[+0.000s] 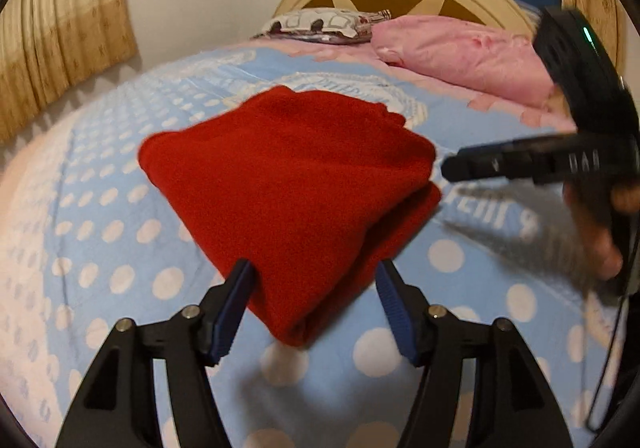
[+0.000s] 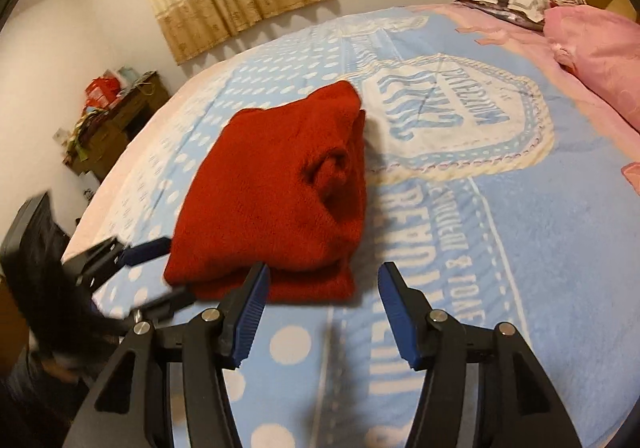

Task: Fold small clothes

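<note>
Left wrist view: red garment (image 1: 288,200) lies folded in a thick stack on the blue dotted blanket (image 1: 100,216), its near corner between the spread fingers of the left gripper (image 1: 314,306), pads not pressing; risk is a pad snagging that corner on the way out and peeling the top layer open. Right wrist view: right gripper (image 2: 322,312) is tilted down, jaws wide and empty just beside the garment's near edge; a sideways brush there could skew the stack.
</note>
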`<state>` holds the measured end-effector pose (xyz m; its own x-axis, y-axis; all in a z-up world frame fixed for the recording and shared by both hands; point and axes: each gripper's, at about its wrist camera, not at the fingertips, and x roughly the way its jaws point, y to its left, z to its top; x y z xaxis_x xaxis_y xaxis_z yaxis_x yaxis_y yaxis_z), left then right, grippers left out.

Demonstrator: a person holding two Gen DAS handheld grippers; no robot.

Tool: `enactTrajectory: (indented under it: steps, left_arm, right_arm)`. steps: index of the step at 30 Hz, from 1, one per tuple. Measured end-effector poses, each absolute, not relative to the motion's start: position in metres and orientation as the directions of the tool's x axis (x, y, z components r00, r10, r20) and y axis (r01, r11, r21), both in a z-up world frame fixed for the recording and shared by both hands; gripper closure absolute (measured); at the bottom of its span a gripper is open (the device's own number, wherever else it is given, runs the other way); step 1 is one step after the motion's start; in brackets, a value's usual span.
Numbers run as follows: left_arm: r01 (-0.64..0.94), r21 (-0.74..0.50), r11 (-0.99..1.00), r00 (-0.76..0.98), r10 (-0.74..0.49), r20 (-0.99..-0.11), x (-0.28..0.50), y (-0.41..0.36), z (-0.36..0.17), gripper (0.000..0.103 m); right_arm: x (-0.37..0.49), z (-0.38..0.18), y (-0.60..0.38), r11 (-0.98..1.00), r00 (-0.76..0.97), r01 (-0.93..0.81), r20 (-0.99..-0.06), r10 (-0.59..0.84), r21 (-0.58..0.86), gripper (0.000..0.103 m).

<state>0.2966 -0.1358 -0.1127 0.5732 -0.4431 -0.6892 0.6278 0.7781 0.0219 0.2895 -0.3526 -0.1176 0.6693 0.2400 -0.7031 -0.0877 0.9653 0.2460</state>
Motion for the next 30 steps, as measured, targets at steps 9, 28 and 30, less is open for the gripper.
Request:
enactTrajectory:
  steps: [9, 28, 30]
  left_arm:
    - [0.572, -0.016, 0.82, 0.58, -0.418, -0.699, 0.318, -0.115, -0.121, 0.068]
    - [0.524, -0.108, 0.845, 0.652, -0.48, -0.586, 0.304, -0.087, -0.073, 0.023]
    - [0.51, -0.089, 0.855, 0.661, -0.457, -0.595, 0.318, -0.097, -0.074, 0.023]
  right_arm:
    - [0.321, -0.126, -0.335, 0.978, 0.625, -0.096, -0.753, 0.205, 0.187, 0.094]
    - [0.306, -0.081, -0.34, 0.986, 0.705, -0.093, -0.69, 0.162, 0.136, 0.062]
    - [0.323, -0.073, -0.335, 0.967, 0.699, -0.153, -0.669, 0.253, 0.205, 0.059]
